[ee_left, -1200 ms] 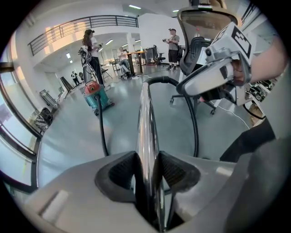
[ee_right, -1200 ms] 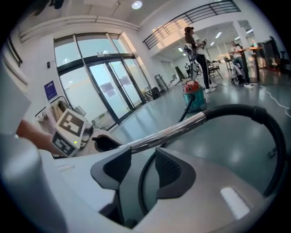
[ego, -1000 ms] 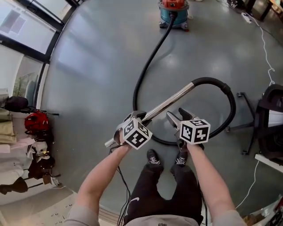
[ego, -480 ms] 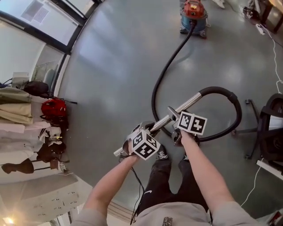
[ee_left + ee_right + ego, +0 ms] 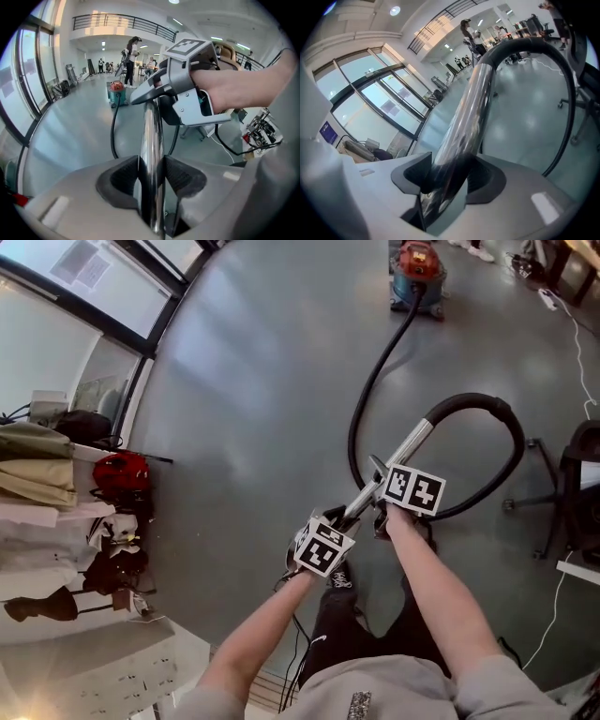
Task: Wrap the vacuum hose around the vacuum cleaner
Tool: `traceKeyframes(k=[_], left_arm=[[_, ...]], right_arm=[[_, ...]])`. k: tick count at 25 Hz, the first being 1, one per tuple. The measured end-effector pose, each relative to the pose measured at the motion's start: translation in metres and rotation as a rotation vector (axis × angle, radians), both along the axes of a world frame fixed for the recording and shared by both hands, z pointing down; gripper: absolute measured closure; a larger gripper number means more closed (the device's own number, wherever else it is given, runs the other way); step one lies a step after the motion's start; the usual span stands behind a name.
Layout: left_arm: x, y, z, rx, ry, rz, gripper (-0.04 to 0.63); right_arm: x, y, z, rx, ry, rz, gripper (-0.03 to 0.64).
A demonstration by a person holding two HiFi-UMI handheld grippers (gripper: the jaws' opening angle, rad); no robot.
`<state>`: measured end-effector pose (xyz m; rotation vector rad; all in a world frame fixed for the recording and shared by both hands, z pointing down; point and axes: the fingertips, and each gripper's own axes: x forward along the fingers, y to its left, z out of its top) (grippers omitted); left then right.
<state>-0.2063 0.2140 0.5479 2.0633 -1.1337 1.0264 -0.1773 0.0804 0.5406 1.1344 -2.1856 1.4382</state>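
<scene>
Looks down from head height onto a wide grey floor. Still the gathering stage, by the look of things: nothing wound round the machine yet.

Clamps the chrome wand [image 5: 411, 448] low down in the left gripper [image 5: 151, 174]. Pinches the same wand a little higher in the right gripper [image 5: 449, 177], jaws just now closing onto it, pads pressing the metal. Holds the wand off the floor, slanting up to the right. From its top end, a black hose [image 5: 514, 432] arching over, sweeping round in a wide loop and trailing away to the vacuum cleaner [image 5: 418, 262], well apart at the top edge.

Next, probably: carrying the wand across to the cleaner and coiling the slack round its body, keeping the loop clear of the chair base [image 5: 536, 505] nearby.

Against a second ago: right jaws then apart and off the wand, now gripping it; wand slanting more steeply; cleaner further right in the head view.
</scene>
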Motion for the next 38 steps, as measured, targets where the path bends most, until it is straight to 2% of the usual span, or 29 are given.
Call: traceKeyframes(k=[2, 5, 10, 16, 22, 25, 32, 38], left_arm=[[-0.023, 0.015, -0.001, -0.003, 0.028, 0.016, 0.43], [-0.054, 0.04, -0.004, -0.005, 0.016, 0.075, 0.431], [-0.067, 0.075, -0.025, -0.013, 0.054, 0.178, 0.431], [-0.056, 0.07, -0.073, 0.098, 0.054, 0.28, 0.431], [-0.036, 0.044, -0.139, 0.242, -0.014, 0.451, 0.431], [-0.009, 0.024, -0.171, 0.321, -0.039, 0.55, 0.431], [0.1, -0.009, -0.237, 0.473, -0.086, 0.814, 0.43], [0.188, -0.007, -0.299, 0.635, -0.112, 1.004, 0.419]], right_arm=[[-0.024, 0.014, -0.015, 0.057, 0.018, -0.022, 0.386], [-0.049, 0.033, -0.038, 0.123, 0.058, -0.055, 0.4], [-0.049, 0.049, -0.075, 0.213, 0.132, -0.061, 0.417], [-0.027, 0.068, -0.106, 0.268, 0.153, -0.061, 0.417], [0.0, 0.101, -0.122, 0.307, 0.19, -0.1, 0.417], [0.02, 0.109, -0.128, 0.331, 0.231, -0.141, 0.417], [0.088, 0.144, -0.131, 0.354, 0.312, -0.214, 0.414], [0.138, 0.177, -0.137, 0.343, 0.357, -0.286, 0.416]])
